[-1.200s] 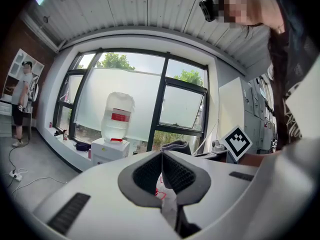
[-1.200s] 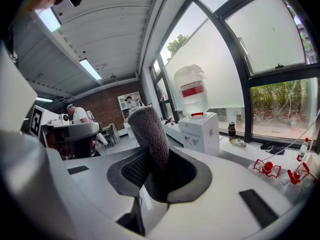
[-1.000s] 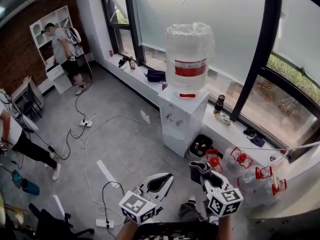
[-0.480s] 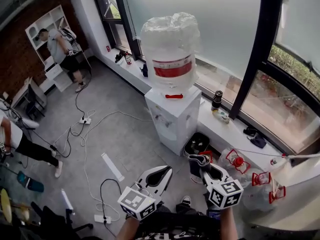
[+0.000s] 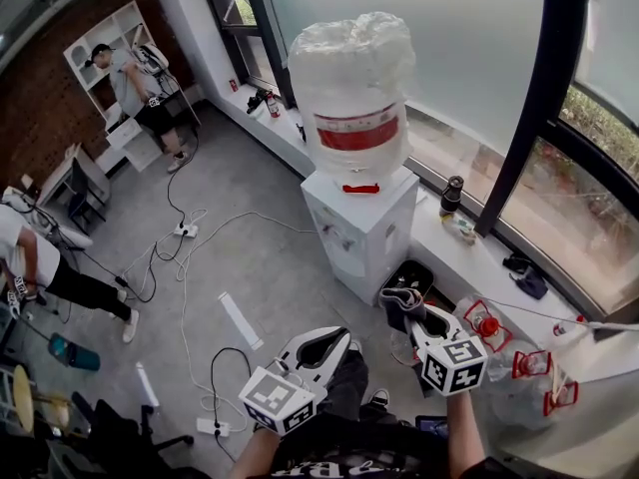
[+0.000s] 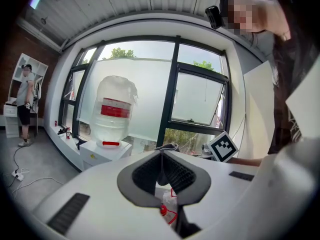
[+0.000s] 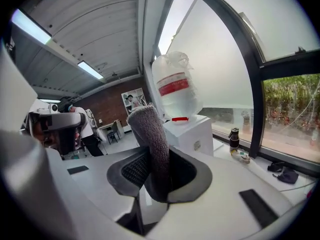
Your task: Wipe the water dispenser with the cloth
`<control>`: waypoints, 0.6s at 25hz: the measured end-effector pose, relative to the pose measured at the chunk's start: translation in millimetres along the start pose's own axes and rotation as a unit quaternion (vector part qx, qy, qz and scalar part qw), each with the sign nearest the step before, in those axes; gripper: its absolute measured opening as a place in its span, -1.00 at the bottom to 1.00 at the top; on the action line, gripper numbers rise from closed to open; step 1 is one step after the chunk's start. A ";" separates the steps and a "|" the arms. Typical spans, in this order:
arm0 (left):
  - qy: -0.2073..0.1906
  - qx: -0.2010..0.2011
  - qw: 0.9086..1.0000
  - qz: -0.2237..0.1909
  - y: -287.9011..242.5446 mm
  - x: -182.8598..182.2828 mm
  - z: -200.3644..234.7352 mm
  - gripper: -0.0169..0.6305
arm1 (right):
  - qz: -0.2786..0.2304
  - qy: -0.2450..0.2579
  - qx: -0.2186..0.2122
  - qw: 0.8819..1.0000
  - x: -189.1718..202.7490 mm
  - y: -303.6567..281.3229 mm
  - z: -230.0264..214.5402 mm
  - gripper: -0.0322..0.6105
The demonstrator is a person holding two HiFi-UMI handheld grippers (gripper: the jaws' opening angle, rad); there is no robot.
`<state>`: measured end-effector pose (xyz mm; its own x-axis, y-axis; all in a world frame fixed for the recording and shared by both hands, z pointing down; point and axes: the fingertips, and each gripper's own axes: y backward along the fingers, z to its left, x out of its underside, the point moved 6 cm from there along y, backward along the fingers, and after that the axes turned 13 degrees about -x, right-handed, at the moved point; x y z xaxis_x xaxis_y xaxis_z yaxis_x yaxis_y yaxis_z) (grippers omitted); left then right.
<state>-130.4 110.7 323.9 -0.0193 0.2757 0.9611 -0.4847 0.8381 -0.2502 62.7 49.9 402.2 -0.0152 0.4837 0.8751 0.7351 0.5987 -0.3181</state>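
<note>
Likely hazards: the cloth (image 7: 149, 134), which I am pinching upright in my right gripper (image 5: 407, 305), dragging loose when pressed along a panel, or a hard push rocking the bottle (image 5: 350, 88) atop the water dispenser (image 5: 365, 230). The dispenser is standing ahead by the window, apart from the cloth. I am carrying both grippers low, pointing forward. My left gripper (image 5: 321, 345) is riding closed on nothing.

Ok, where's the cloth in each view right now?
Head view: lower right of centre, the cloth sticks up from the jaws of the right gripper.
Left gripper view: a small grey fold near centre, just past the jaws' tips.
Right gripper view: dead centre, upright, clamped between the jaws.
Shared landmark: the red-labelled water bottle on the dispenser.
</note>
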 end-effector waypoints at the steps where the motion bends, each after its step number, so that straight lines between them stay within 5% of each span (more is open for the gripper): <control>1: -0.002 0.003 1.000 0.001 -5.5 -1.2 2.0 -0.89 | 0.003 0.008 0.003 1.000 -3.9 -5.9 -6.6 -0.58; 15: -0.068 0.038 0.997 0.026 -127.1 -19.5 71.9 -0.89 | 0.035 0.051 0.053 0.997 -42.3 -128.6 -133.1 -0.58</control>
<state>-131.2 -35.0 345.4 -0.1609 0.2469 0.9556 -0.5451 0.7849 -0.2946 59.0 -132.5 454.6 0.1075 0.4626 0.8800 0.6563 0.6319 -0.4123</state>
